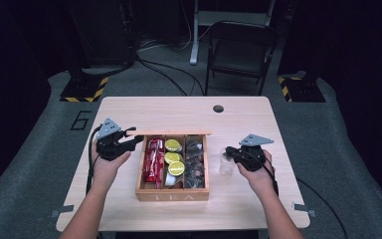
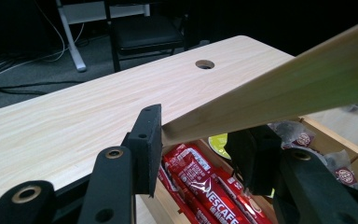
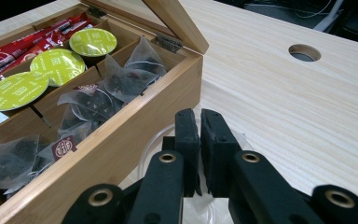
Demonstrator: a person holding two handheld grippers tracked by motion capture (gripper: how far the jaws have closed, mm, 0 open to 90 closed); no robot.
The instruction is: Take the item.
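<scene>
- Room: I see a dark floor, a folding chair (image 1: 238, 50) beyond the counter (image 1: 238, 199), and cables trailing off behind it.
- Counter: pale wood with a round hole (image 1: 218, 108) near its far edge; plenty of bare surface on both sides of the box.
- Box (image 1: 173, 194): a wooden tea box in the middle of the counter, three compartments running front to back. Red sticks (image 1: 154, 159) lie in its left one, green-lidded pods (image 1: 175, 160) in the middle, tea bags (image 1: 194, 162) in the right.
- Lid (image 2: 279, 93): hinged along the box's far edge, long axis running left to right, raised off the box. My left tool (image 2: 193, 140) has its jaws either side of the lid's left end, so I judge it is clamped on the lid; the left hand is the nearer one for swinging it.
- Cup (image 1: 227, 162): a clear plastic cup just right of the box, on the counter. My right tool (image 3: 199, 149) is clenched on the cup's rim, jaws almost together, the box wall close on its left.
- I judge the coming move turns on the lid's swing about its far hinge.
</scene>
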